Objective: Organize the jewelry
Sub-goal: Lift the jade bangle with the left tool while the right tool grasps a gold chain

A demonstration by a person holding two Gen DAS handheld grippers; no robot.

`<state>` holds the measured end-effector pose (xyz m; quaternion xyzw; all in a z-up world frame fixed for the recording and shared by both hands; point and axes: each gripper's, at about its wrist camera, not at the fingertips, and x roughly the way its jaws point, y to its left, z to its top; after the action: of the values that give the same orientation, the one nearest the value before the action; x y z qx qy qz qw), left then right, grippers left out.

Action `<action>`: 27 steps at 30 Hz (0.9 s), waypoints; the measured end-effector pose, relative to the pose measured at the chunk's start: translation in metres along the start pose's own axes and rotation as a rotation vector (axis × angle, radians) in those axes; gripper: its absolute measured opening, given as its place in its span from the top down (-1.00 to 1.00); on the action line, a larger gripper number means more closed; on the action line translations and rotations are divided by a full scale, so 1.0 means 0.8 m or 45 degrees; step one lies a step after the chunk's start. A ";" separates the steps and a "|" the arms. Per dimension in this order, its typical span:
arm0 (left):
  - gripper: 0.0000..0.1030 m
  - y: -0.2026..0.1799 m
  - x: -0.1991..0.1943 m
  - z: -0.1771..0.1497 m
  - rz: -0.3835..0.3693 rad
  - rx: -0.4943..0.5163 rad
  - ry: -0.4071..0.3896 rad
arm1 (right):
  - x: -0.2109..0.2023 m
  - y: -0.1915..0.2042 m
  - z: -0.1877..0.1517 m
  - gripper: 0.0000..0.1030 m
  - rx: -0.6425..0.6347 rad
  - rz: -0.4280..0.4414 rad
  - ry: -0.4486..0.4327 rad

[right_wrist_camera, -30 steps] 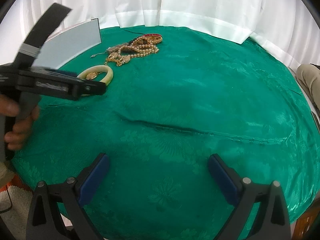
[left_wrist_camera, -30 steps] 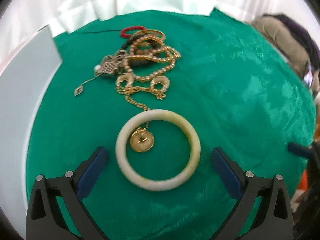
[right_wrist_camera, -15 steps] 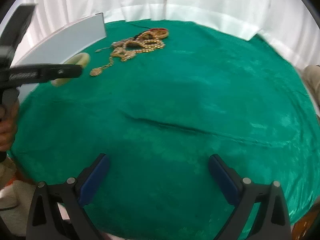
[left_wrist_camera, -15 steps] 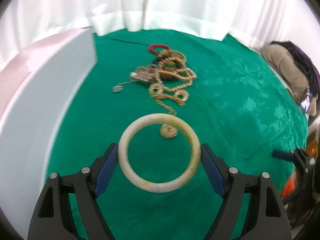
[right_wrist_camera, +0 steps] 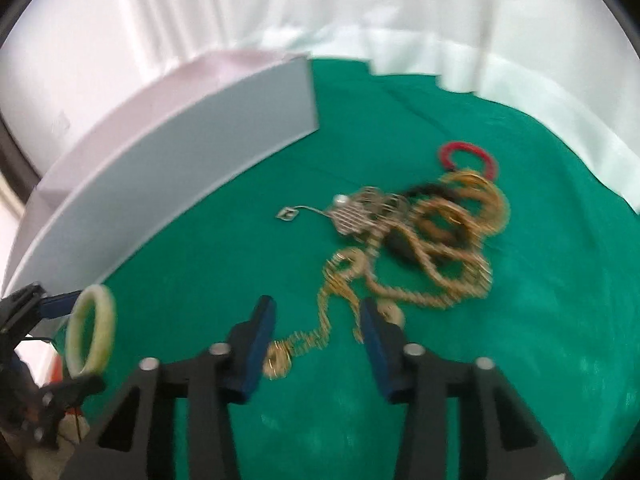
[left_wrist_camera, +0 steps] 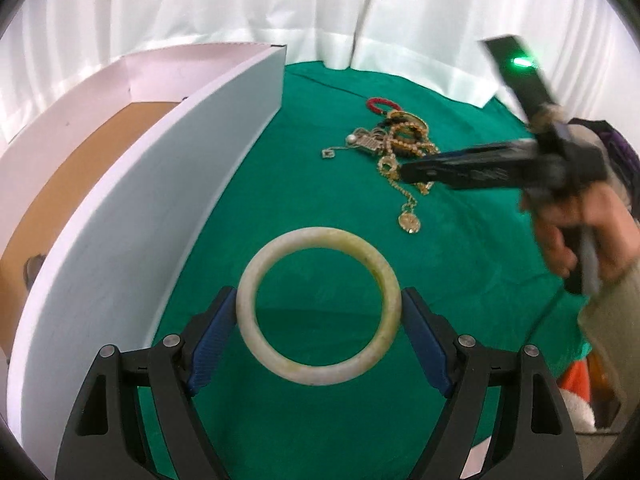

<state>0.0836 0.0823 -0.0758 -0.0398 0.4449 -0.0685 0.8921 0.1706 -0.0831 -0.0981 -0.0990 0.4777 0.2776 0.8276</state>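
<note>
Left tool (left_wrist_camera: 319, 312) clamped across jade bangle (left_wrist_camera: 319, 306); open box (left_wrist_camera: 132, 184) just left, nearest this hand. Right tool (right_wrist_camera: 316, 336) part-closed, jaws just closing astride gold chain (right_wrist_camera: 320, 320), no grip.

a green patterned cloth (left_wrist_camera: 460, 272) is covering the worktop, lying mostly smooth with a faint damask sheen. white curtains (left_wrist_camera: 240, 4) are hanging in soft folds behind it, their hems brushing the far edge of the cloth. at the right edge of the left wrist view, something orange and white (left_wrist_camera: 576, 384) is showing just below the cloth's edge, too cropped to identify. further up on that side, a dark purplish shape (left_wrist_camera: 624, 152) is peeking out at the rim, blurred. in the right wrist view the same cloth (right_wrist_camera: 540, 320) is filling the lower half, and the curtains (right_wrist_camera: 280, 8) are glowing pale above it.
</note>
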 end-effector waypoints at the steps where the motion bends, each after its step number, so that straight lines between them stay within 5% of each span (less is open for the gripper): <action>1: -0.59 0.001 0.000 -0.001 -0.001 -0.002 0.001 | 0.013 0.003 0.006 0.25 -0.008 0.019 0.039; 5: -0.60 0.003 0.001 -0.004 -0.015 -0.008 0.007 | 0.048 0.012 0.013 0.27 -0.070 -0.057 0.136; 20: -0.60 0.007 0.006 -0.006 -0.020 -0.056 0.029 | 0.054 0.000 0.024 0.32 -0.015 -0.150 0.037; 21: -0.60 0.006 0.005 -0.007 -0.021 -0.055 0.032 | 0.056 -0.001 0.025 0.36 -0.013 -0.150 0.040; 22: -0.60 0.005 0.004 -0.007 -0.023 -0.053 0.035 | 0.056 -0.001 0.026 0.73 -0.011 -0.163 0.051; 23: -0.60 0.005 0.003 -0.008 -0.025 -0.053 0.036 | 0.058 -0.003 0.028 0.85 -0.015 -0.157 0.077; 27: -0.59 0.005 -0.003 -0.004 -0.039 -0.067 0.039 | 0.041 -0.013 0.019 0.87 0.036 -0.108 0.075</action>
<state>0.0802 0.0870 -0.0760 -0.0692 0.4593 -0.0710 0.8827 0.2004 -0.0732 -0.1186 -0.1157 0.5011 0.2323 0.8256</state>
